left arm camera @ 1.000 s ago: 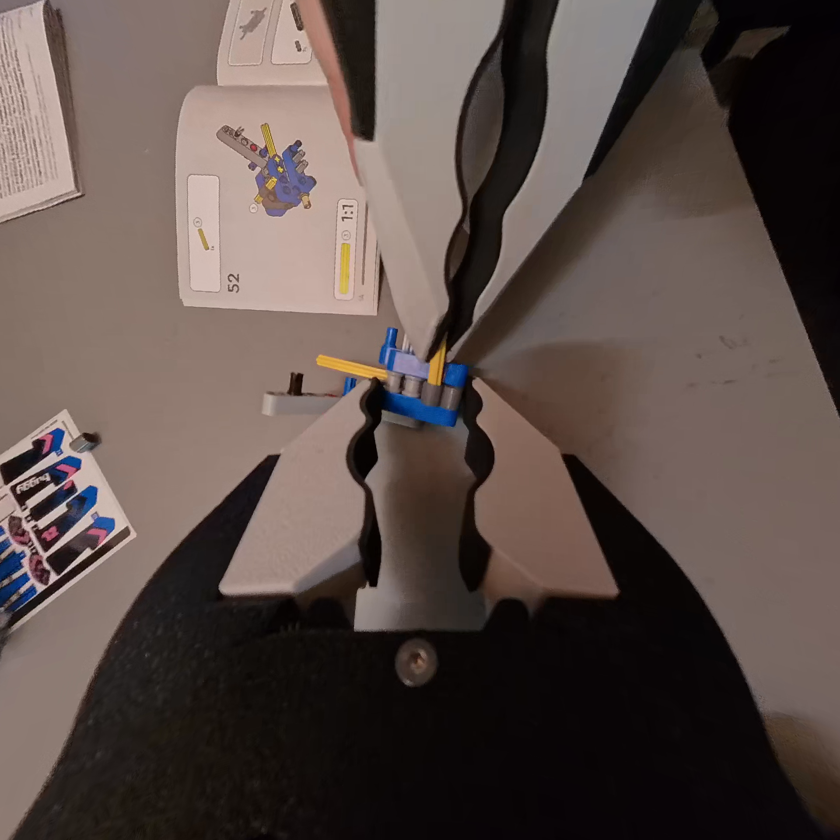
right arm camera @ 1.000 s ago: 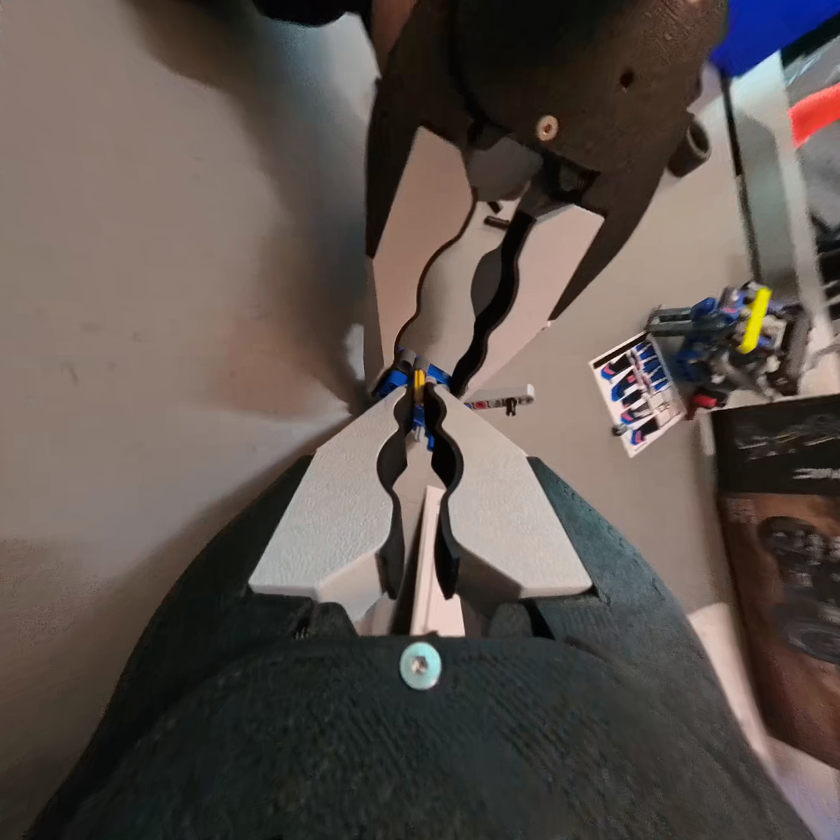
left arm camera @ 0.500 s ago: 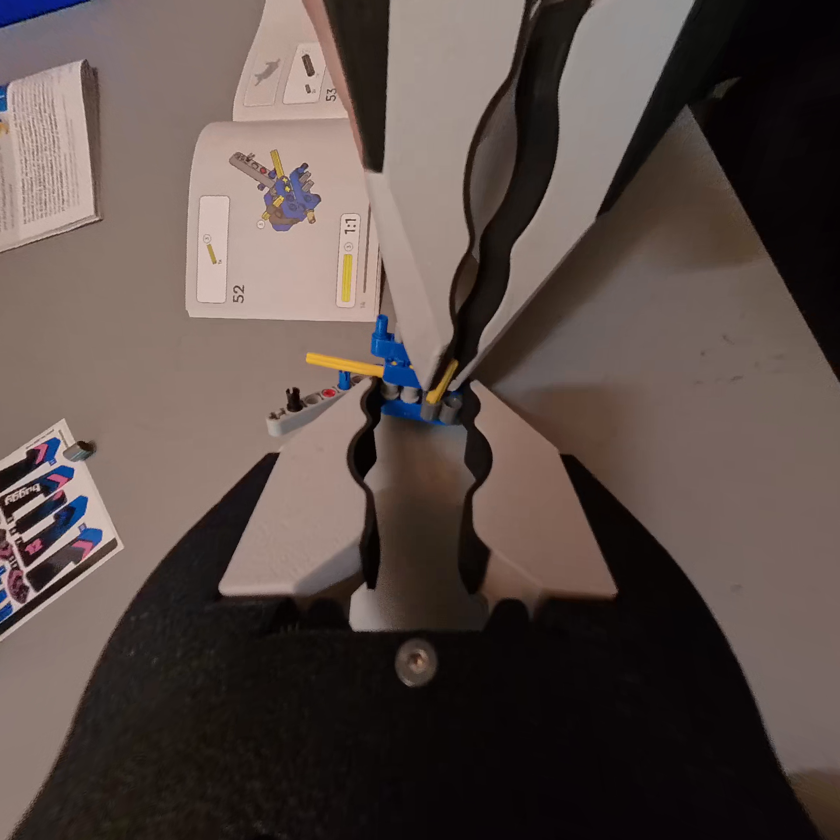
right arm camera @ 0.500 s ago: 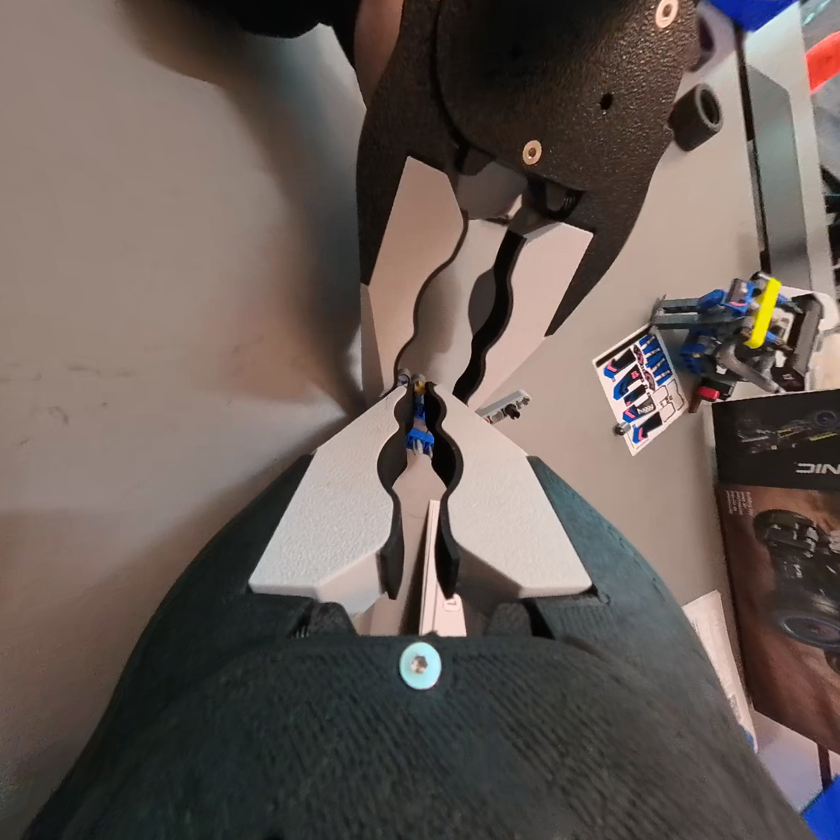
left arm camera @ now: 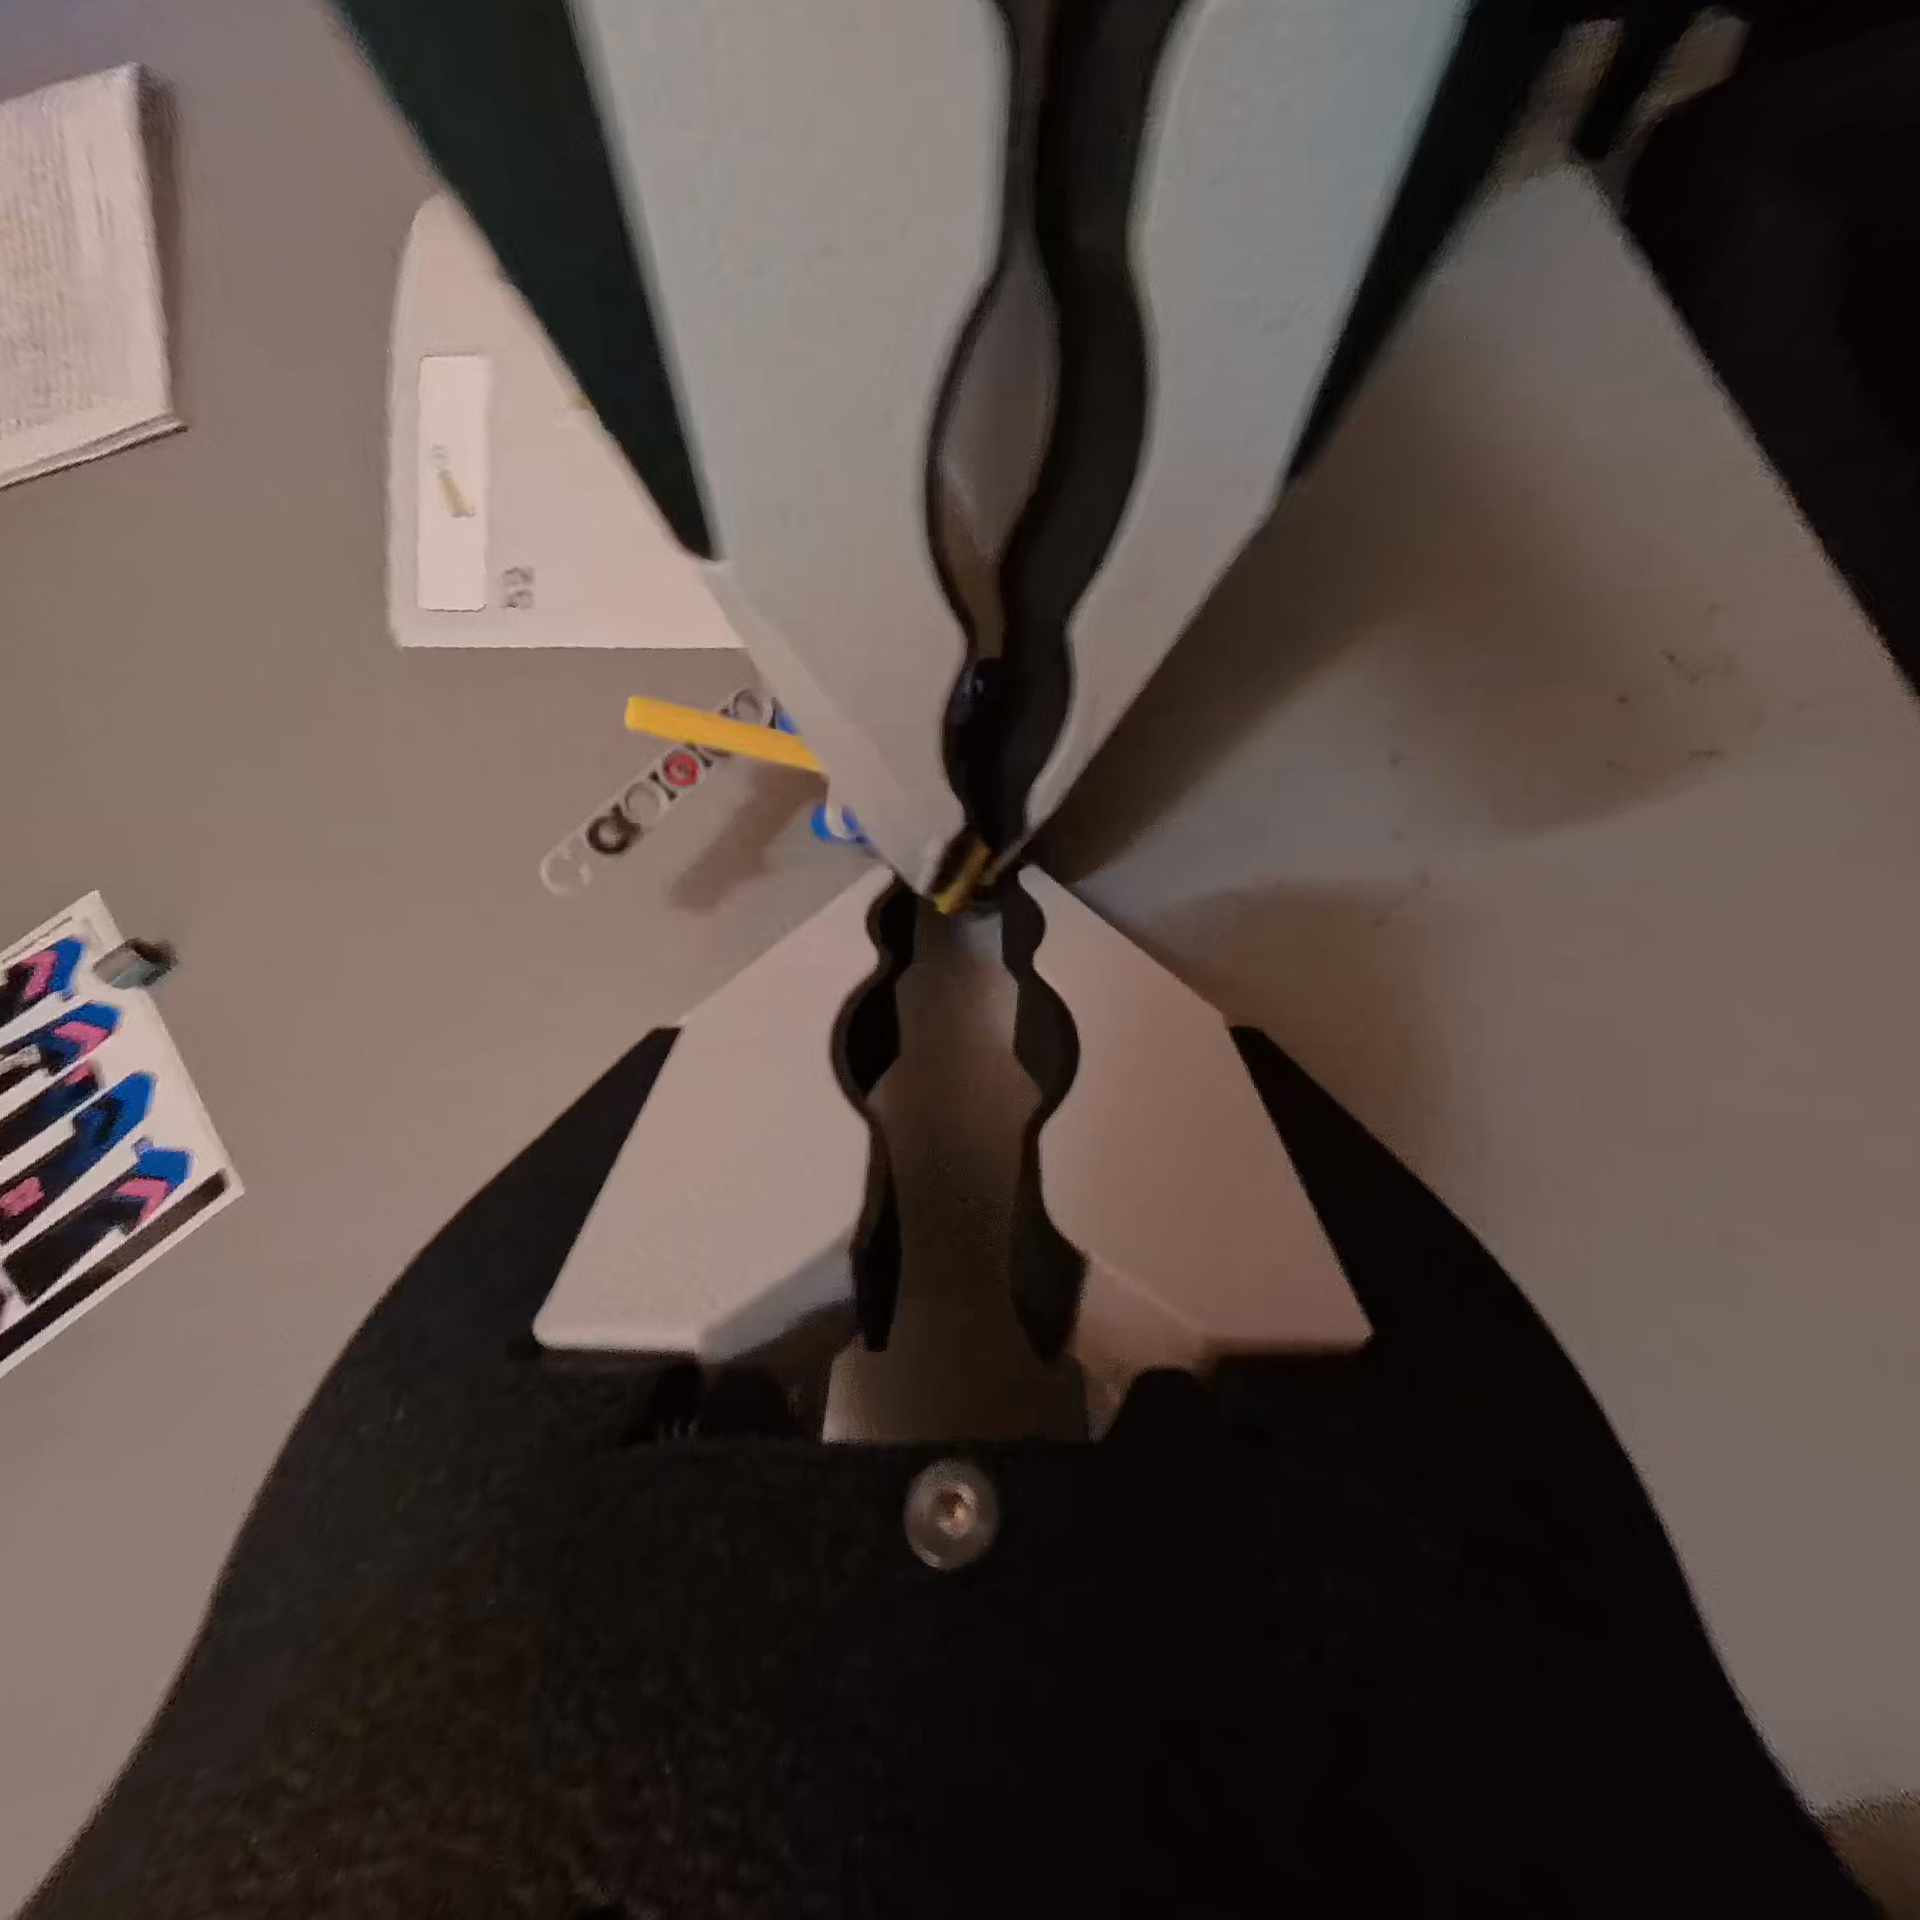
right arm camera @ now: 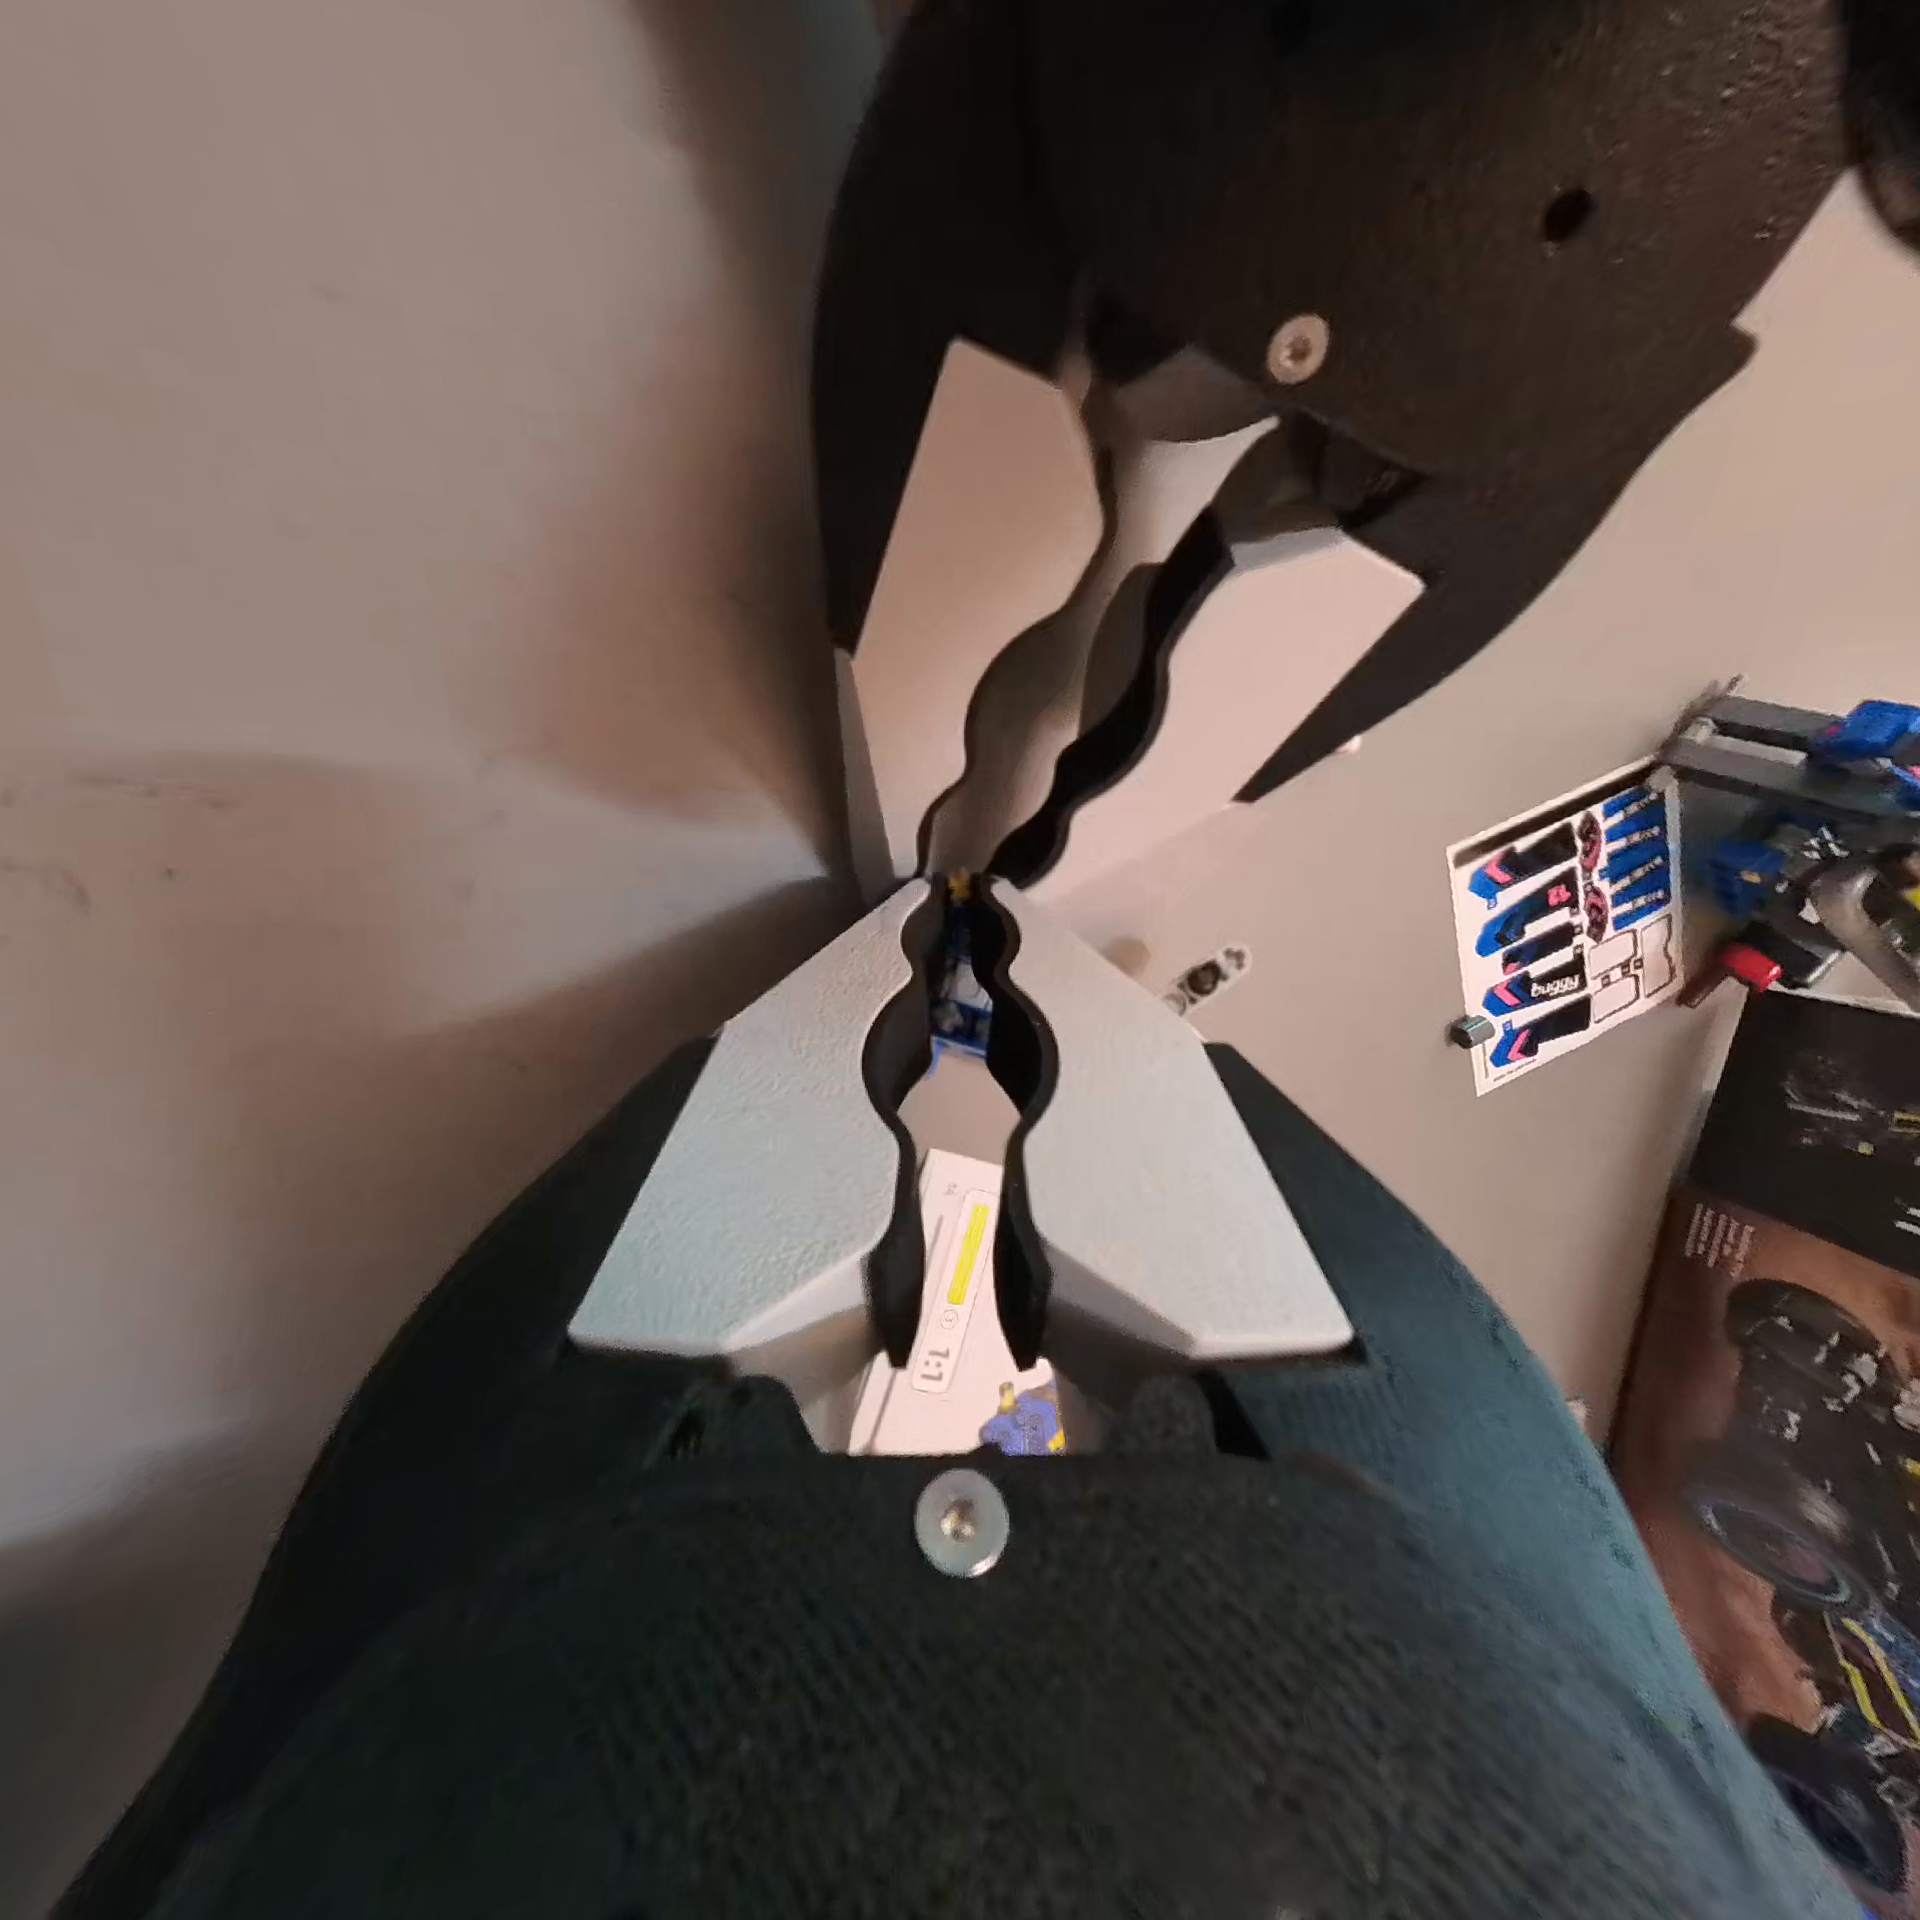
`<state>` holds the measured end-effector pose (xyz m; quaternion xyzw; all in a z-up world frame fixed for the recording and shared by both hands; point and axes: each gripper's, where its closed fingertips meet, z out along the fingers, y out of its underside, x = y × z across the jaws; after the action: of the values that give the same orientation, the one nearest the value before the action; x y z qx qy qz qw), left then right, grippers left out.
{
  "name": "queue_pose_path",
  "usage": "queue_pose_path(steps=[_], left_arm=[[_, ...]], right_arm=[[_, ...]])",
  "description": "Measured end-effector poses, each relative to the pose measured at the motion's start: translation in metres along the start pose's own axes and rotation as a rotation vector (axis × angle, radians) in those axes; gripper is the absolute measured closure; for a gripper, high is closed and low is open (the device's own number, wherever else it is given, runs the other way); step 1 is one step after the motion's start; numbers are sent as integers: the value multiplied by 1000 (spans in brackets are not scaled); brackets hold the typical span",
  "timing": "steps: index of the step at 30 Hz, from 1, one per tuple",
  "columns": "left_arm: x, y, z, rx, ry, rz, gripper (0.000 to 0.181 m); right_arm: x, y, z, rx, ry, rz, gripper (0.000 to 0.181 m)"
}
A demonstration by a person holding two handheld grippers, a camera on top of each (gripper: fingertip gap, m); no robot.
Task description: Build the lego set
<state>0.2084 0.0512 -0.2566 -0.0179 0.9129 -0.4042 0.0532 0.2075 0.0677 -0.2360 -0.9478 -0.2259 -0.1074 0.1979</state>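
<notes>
Above the grey table, right gripper clamped on yellow axle, left gripper apart.

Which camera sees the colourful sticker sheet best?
The right wrist view: the whole sticker sheet lies flat on the table, fully in frame beside the part-built model. The left wrist view shows only its blurred part, cut off at the picture's left edge.
</notes>
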Motion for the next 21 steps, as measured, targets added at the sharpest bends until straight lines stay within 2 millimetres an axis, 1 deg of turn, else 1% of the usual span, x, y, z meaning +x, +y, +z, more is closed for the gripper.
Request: queue_pose_path(steps=[3,5,7,8,9,11,13,17,18,19,21], left_arm=[[-1,-2,1,4,-14,11,168],[0,-2,0,6,-22,19,167],[1,-2,-1,10,-16,29,168],[2,-2,-1,9,-7,29,166],[3,-2,-1,11,-2,30,169],[2,-2,-2,18,-11,27,168],[-1,-2,-4,24,-26,18,159],[-13,-8,-9,73,-86,-27,145],[-13,-9,-8,71,-93,-35,140],[-12,-10,-5,65,-95,-37,136],[-13,-15,1,54,-123,-42,134]], right_arm=[[0,1,-1,-6,51,-18,179],[-2,2,0,13,76,12,179],[-2,7,1,27,105,35,179],[-4,6,1,55,109,54,179],[-5,4,0,86,119,73,179],[2,3,-11,122,194,101,179],[5,6,-24,145,221,144,179],[13,25,-39,179,259,229,178],[12,29,-41,191,260,251,178],[17,32,-45,209,293,280,178],[18,33,-51,264,315,329,179]])
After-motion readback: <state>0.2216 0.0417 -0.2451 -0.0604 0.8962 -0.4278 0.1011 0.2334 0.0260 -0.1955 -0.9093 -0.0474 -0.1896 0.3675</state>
